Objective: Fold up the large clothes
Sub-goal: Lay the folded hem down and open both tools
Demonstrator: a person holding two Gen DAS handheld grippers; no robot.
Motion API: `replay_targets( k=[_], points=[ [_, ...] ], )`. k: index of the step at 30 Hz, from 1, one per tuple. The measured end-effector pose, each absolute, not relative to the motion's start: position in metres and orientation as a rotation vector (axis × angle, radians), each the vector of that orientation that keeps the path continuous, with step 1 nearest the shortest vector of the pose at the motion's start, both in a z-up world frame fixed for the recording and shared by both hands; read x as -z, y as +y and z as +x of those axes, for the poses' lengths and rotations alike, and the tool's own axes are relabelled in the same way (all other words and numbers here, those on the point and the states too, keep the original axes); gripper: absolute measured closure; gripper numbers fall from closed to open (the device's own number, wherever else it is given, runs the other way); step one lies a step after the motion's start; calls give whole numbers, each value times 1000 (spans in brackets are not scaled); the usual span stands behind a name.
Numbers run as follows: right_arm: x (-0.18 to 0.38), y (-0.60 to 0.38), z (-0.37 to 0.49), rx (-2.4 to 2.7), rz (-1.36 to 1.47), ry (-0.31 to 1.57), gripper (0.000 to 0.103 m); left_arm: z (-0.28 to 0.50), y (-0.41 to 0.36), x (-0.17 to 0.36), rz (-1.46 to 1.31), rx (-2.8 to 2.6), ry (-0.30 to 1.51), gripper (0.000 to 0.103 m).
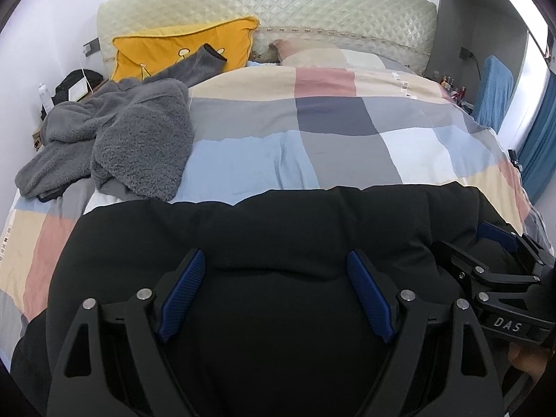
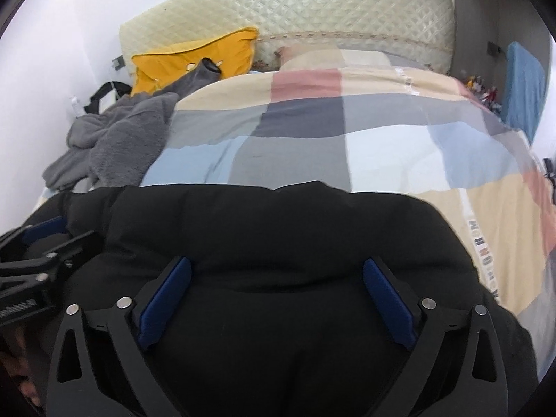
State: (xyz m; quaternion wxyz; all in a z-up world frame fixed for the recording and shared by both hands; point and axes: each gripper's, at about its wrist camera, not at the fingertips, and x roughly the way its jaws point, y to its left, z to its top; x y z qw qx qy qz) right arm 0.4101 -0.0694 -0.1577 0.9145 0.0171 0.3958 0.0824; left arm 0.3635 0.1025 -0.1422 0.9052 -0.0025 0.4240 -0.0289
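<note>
Lying across the near end of the bed [image 1: 347,111], the black padded jacket [image 1: 278,229] looks bulky, soft and puffy, light for its size, with a smooth shell that may slip. A pinch on a quilted ridge or hem should hold best. The left gripper [image 1: 276,272] and right gripper [image 2: 277,278] hover over it side by side, jaws spread wide, pinching nothing. "DAS" is readable on the right gripper's body; the duvet's strip lettering is unclear.

Right tool [image 2: 276,271] spread wide over black jacket [image 2: 264,229]; checked duvet [image 2: 312,139] beyond.
</note>
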Motion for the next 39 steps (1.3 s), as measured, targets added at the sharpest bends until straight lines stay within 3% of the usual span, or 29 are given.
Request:
replay_targets(
  k=[14,25,33,39],
  points=[
    [162,-122,379,-146,10,813,1,332,161,145,8,-33,863,18],
    [176,-190,362,-147,157,838,1,304,226,159,-71,-91,881,17],
    [139,-189,329,-108,127,761,1,287,220,135,-22,-134,842,15],
    [72,-181,295,-133,123,632,1,272,193,94,-47,-76,814,10]
  ],
)
